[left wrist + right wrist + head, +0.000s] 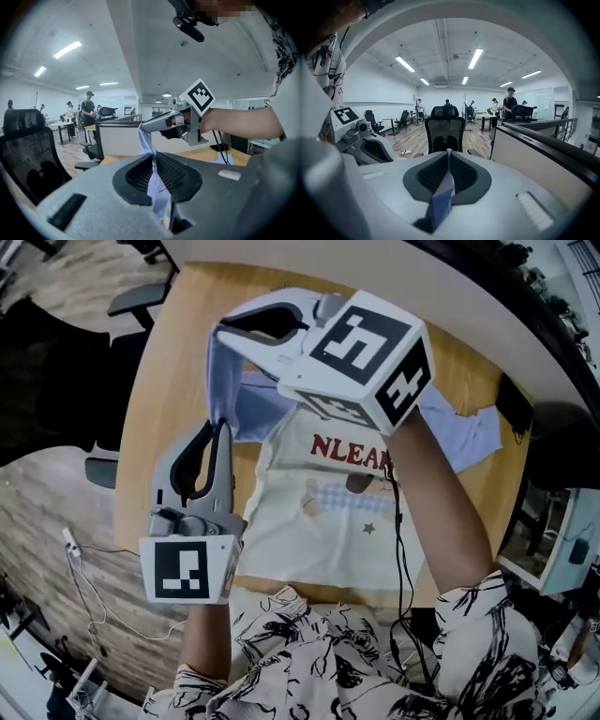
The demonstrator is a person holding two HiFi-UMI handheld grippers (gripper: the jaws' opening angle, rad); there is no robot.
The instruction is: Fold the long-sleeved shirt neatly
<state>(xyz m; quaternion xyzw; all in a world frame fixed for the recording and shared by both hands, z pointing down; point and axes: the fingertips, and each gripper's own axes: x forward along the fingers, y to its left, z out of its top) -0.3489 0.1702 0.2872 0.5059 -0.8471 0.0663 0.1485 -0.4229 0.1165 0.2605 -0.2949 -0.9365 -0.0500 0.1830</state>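
The long-sleeved shirt point(319, 521) lies on the wooden table point(173, 306). It has a cream body with red lettering and light blue sleeves. One blue sleeve point(217, 381) is lifted off the table at the left and stretched between both grippers. My left gripper point(222, 425) is shut on its lower part, with the fabric point(153, 161) pinched between the jaws. My right gripper point(221, 330) is higher and farther out, shut on the sleeve's end point(447, 154). In the left gripper view the right gripper point(141, 128) pinches the same strip. The other sleeve point(469, 437) lies flat at the right.
Office chairs point(131, 301) stand past the table's left edge, and a cable with a plug strip point(75, 554) lies on the floor there. A black object point(514, 404) sits at the table's right edge. A black cord point(398, 521) crosses the shirt. People stand far off point(89, 110).
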